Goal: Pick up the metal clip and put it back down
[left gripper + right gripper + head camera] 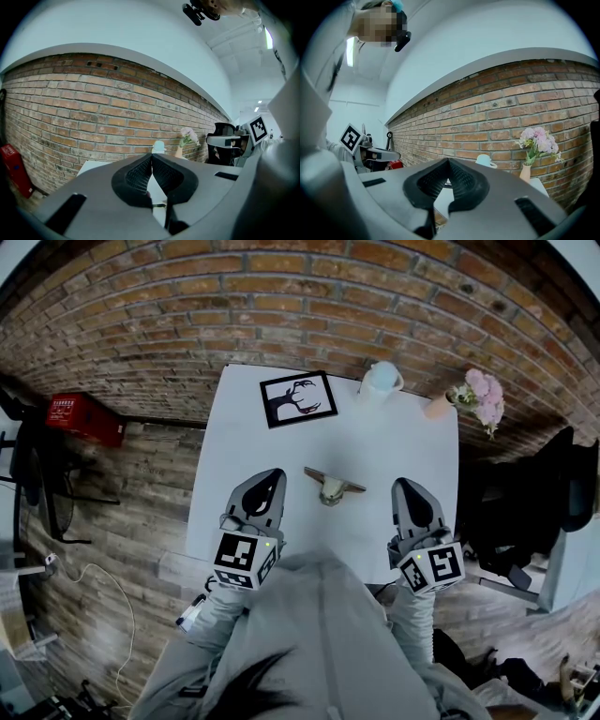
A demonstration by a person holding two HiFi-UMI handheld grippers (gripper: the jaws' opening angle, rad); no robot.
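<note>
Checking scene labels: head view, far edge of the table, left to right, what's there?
framed deer picture → pale mug → vase of pink flowers

One table (375,446) holds one metal clip (330,486), one framed picture (298,398), one mug (381,381) and one vase (438,406). There are two grippers (a left gripper (272,476) and a right gripper (409,487)) and one red box (84,416).
</note>
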